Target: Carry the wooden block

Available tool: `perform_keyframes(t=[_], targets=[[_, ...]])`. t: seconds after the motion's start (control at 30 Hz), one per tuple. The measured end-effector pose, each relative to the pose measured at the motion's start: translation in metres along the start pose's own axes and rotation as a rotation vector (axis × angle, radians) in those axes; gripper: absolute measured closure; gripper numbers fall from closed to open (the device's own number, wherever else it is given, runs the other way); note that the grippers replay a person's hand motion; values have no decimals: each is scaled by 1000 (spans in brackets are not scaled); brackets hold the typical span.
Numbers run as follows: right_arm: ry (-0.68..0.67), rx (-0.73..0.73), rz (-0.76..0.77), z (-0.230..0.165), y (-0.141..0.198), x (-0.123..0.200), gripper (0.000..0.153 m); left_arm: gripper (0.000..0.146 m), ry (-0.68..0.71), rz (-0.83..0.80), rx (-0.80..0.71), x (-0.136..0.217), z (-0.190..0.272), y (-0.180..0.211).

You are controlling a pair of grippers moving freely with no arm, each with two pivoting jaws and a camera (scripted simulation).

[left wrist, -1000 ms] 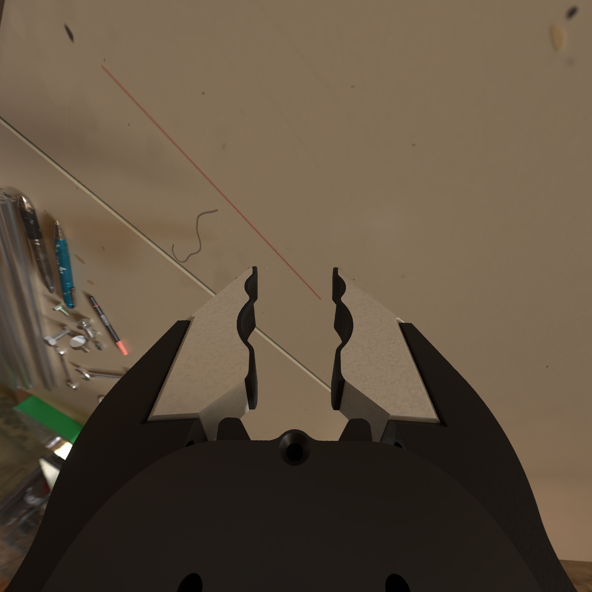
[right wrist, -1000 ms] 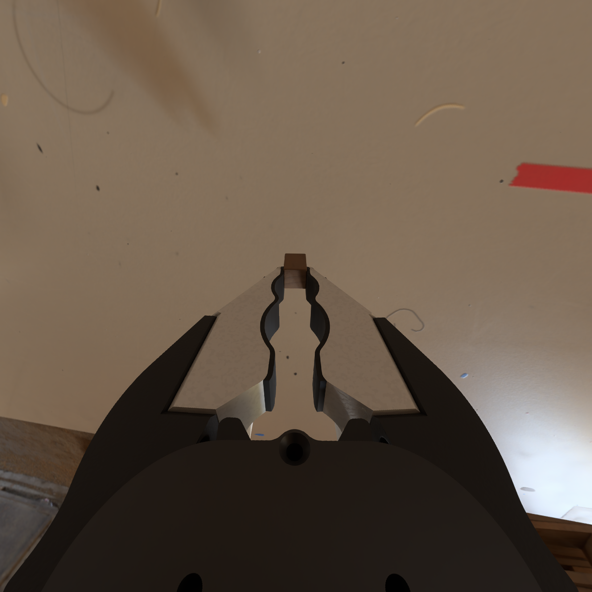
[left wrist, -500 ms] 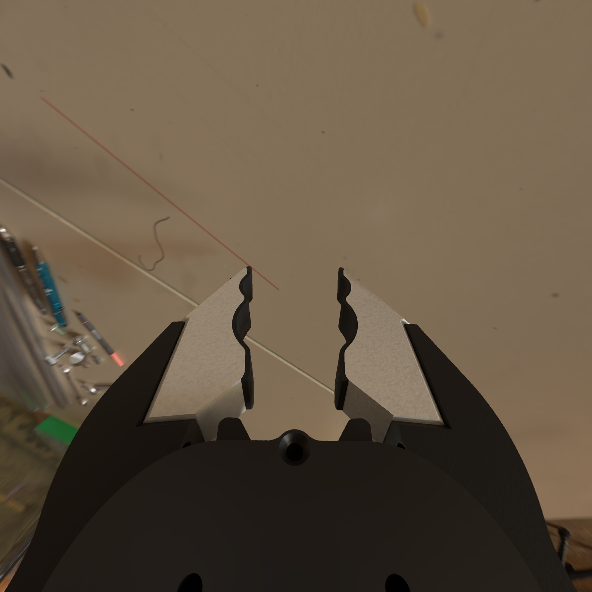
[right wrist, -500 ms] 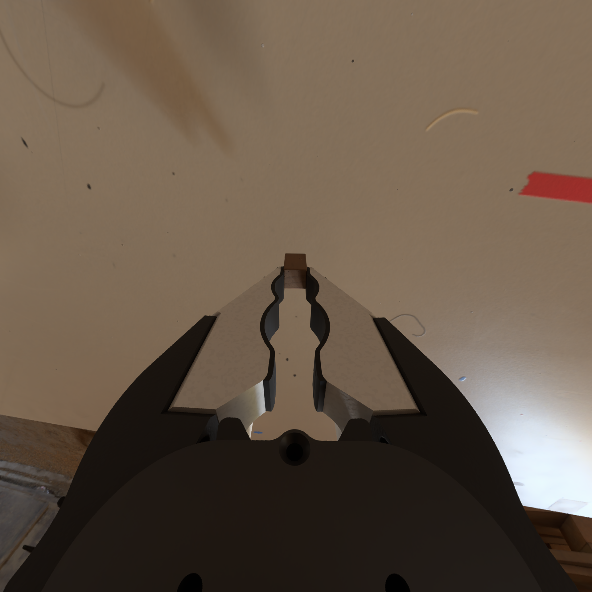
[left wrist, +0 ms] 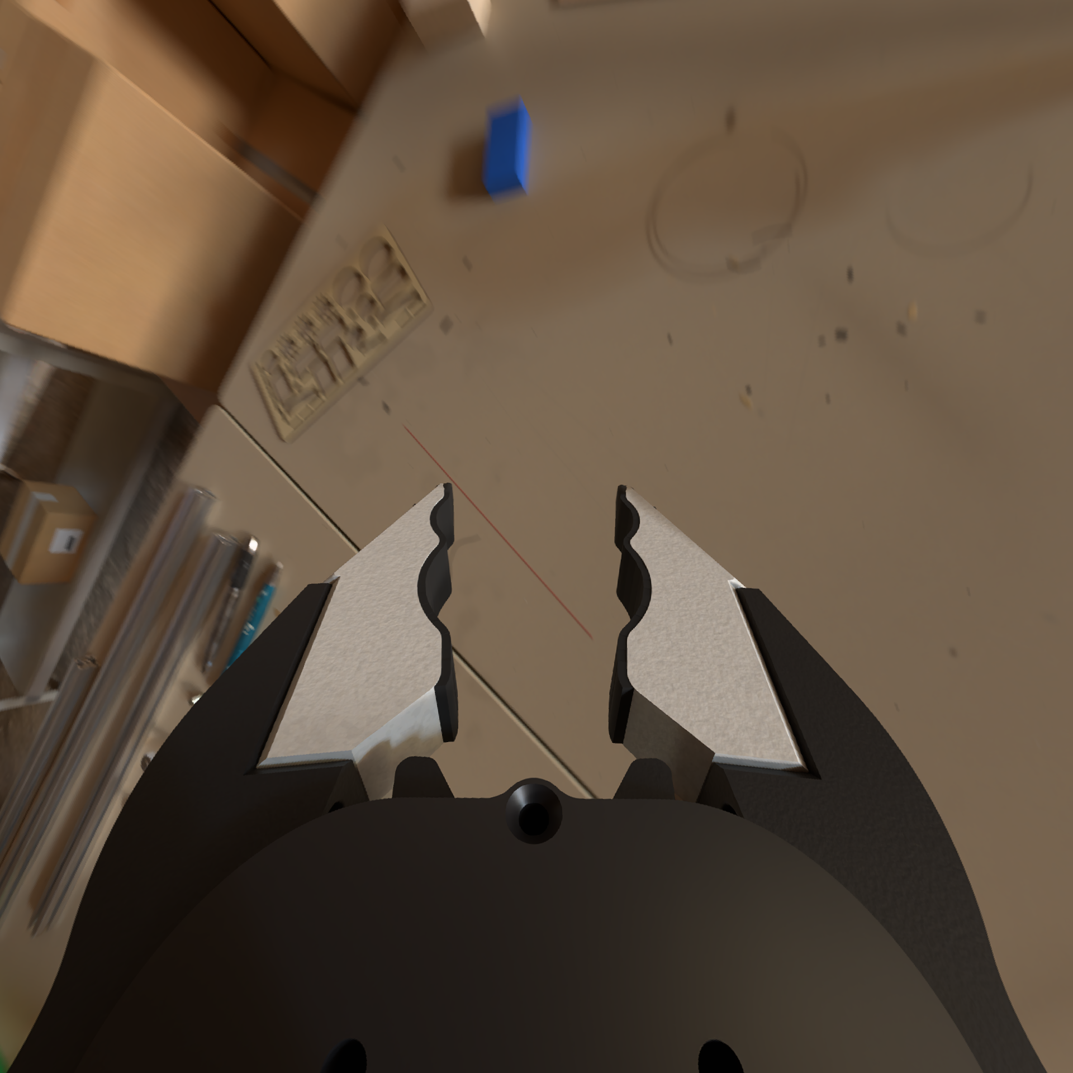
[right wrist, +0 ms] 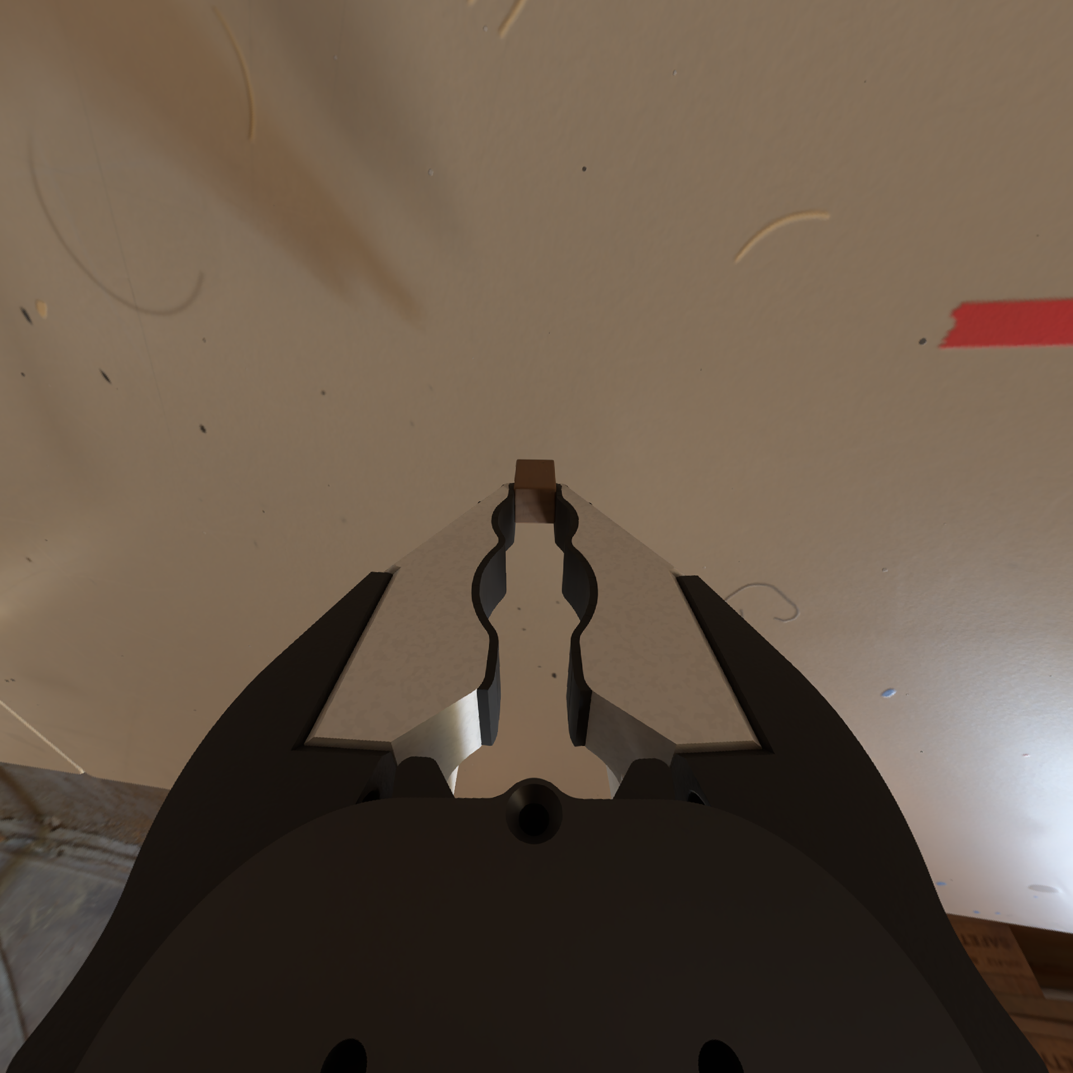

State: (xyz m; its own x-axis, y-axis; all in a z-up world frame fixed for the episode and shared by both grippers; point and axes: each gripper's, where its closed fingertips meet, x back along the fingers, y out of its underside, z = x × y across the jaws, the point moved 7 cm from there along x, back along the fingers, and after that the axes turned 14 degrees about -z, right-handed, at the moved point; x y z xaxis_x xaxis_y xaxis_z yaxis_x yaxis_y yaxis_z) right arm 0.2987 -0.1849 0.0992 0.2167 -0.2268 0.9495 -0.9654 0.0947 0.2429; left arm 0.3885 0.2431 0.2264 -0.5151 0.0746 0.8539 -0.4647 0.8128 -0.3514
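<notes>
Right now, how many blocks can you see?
2. A small wooden block is pinched at the tips of the right gripper. A blue block lies on the table, far ahead of the left gripper. More may be hidden.

The left gripper (left wrist: 533,493) hangs over a beige tabletop (left wrist: 813,464), its fingers spread wide with nothing between them. A thin red line (left wrist: 511,546) runs on the surface between the fingertips. Farther off lies a blurred blue block (left wrist: 508,146), perhaps an eraser. Pens (left wrist: 244,604) lie at left, cardboard boxes (left wrist: 133,191) beyond.

Matt wooden block (right wrist: 535,473); right tool (right wrist: 535,493) has grainy matt pads.
</notes>
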Motion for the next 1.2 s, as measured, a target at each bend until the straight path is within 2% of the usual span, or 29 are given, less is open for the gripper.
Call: perform_keyframes(t=[0.13,0.23,0.3,0.57,0.83,1.03,1.2], targets=[[36,-31,-60,0,-13,-5,141,83,-113,298,98,32,-24,-7],[116,-35,-102,-2,-17,-10,141,87,-178,502,185,50,-40,-3],[114,-43,-98,-3,-17,-11,141,88,-164,568,212,55,-45,1],[18,-4,-90,4,-15,-11,141,85,-123,623,232,61,-51,5],[43,-56,-92,27,3,5,141,82,-69,627,260,67,-64,16],[38,-97,-72,23,23,55,141,80,-26,646,301,75,-84,32],[122,-117,-91,-8,31,116,141,79,9,708,359,84,-96,46]])
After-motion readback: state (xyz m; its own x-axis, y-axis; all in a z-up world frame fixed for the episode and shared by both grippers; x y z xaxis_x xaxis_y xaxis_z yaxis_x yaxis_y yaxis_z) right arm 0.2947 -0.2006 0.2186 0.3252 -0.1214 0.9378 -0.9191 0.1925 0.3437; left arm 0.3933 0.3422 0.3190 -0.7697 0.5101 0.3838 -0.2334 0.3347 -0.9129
